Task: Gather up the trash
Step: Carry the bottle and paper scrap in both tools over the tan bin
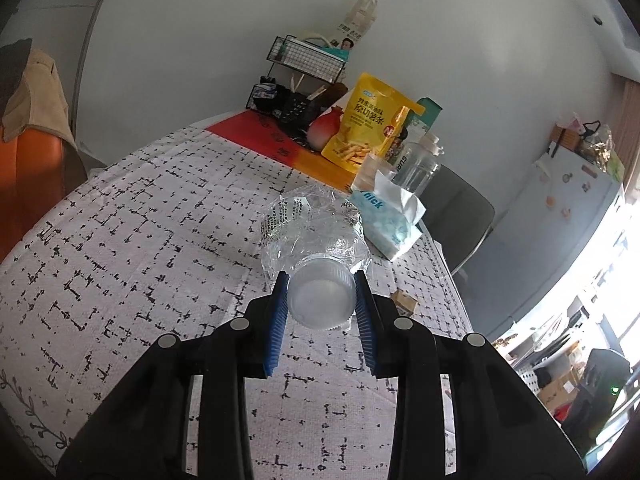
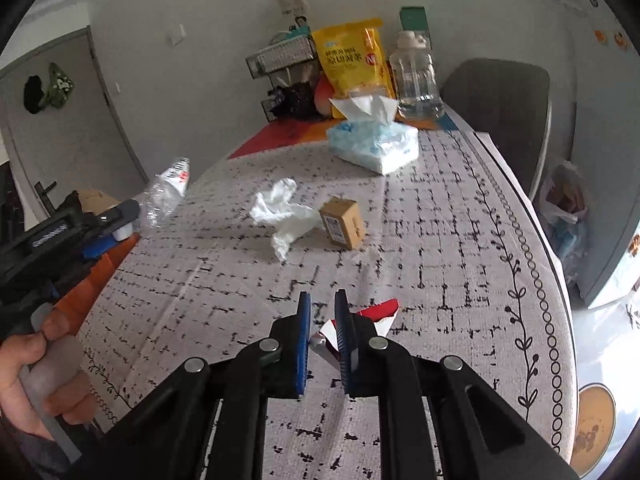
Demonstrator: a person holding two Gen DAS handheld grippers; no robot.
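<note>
- The crushed plastic bottle [image 1: 314, 236] is pinched at its white cap [image 1: 322, 300] by the left gripper [image 1: 322, 288] and is held above the table [image 1: 120, 240].
- The pinch on the cap is best kept firm; the crumpled body is judged light but slippery.
- The right gripper [image 2: 322, 308] is nearly pressed together, with a red-and-white wrapper [image 2: 376, 314] at its right finger; whether the wrapper is truly clamped cannot be told.
- Before lifting, the wrapper's hold should be confirmed.
- Left to collect are the crumpled tissue [image 2: 284, 216] at 11 o'clock of the right gripper and the small cardboard box [image 2: 342, 222] at 12 o'clock, touching the tissue.
- The tissue pack [image 2: 374, 146] farther back is judged not trash.
</note>
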